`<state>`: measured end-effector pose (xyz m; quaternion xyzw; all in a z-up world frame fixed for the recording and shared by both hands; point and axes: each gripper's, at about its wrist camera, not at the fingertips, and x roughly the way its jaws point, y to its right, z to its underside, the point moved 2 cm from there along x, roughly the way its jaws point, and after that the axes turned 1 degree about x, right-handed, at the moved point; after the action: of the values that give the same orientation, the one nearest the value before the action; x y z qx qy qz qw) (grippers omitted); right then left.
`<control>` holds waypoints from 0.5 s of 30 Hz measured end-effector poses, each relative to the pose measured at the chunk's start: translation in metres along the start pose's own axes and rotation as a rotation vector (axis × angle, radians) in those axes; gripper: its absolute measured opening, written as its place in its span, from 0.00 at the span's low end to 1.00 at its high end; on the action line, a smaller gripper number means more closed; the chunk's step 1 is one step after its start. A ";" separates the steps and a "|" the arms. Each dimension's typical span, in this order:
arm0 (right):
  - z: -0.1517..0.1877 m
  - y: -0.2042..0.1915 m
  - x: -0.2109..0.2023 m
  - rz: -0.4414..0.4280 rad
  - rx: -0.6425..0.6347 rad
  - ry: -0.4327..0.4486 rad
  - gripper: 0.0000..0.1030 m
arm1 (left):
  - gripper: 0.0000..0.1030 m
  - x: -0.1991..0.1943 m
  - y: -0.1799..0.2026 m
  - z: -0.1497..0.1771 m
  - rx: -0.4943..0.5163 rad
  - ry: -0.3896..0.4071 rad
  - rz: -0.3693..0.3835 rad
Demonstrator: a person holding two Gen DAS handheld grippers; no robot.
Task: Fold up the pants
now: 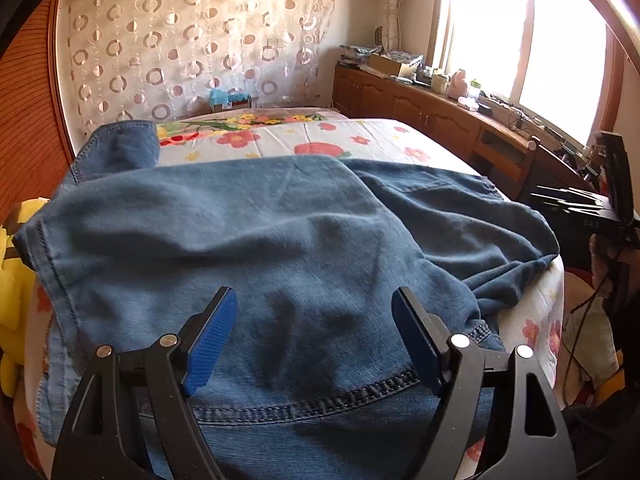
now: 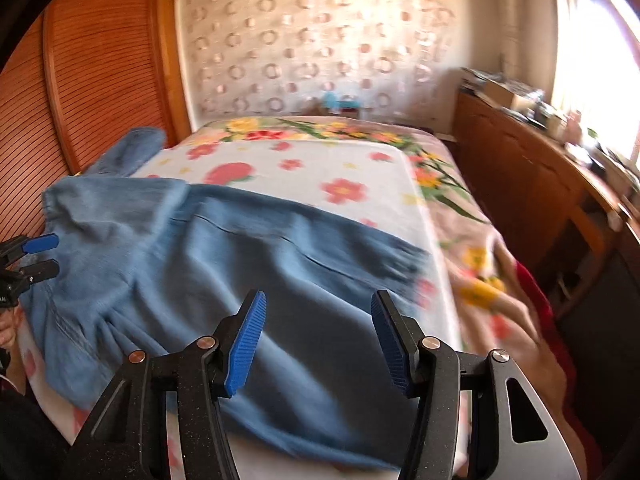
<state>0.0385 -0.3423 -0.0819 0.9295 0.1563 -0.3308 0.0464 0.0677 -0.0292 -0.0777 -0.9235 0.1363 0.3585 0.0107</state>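
Observation:
Blue denim pants point(image 1: 280, 220) lie spread across the near end of the bed, partly folded over themselves, with one leg end turned up at the far left point(image 1: 120, 148). My left gripper point(image 1: 314, 300) hovers open just above the cloth near a stitched seam, nothing between its blue pads. In the right wrist view the pants point(image 2: 200, 260) run from the left edge toward the right. My right gripper point(image 2: 319, 300) stands open over their near part, pads apart from the fabric. The left gripper point(image 2: 44, 256) shows at the left border, and the right gripper point(image 1: 568, 200) at the right border of the left wrist view.
The bed carries a white floral sheet point(image 1: 360, 140) and a flowered blanket point(image 2: 480, 264) hanging off its right side. A wooden cabinet point(image 1: 420, 108) with clutter runs under the window at right. A slatted wooden door point(image 2: 100, 60) stands at left, and a yellow plush toy point(image 1: 12, 272) beside the bed.

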 end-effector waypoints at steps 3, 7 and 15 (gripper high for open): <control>0.019 0.023 -0.006 0.048 0.034 -0.021 0.55 | 0.78 0.005 0.002 0.004 -0.007 -0.014 0.008; 0.042 0.044 -0.004 0.077 0.086 -0.065 0.55 | 0.78 0.016 0.006 0.010 -0.006 -0.039 0.015; 0.055 0.050 -0.003 0.085 0.111 -0.104 0.55 | 0.78 0.022 0.007 0.019 -0.005 -0.043 0.005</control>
<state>0.0190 -0.4008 -0.1234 0.9181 0.0954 -0.3843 0.0169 0.0687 -0.0395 -0.1060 -0.9153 0.1374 0.3784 0.0104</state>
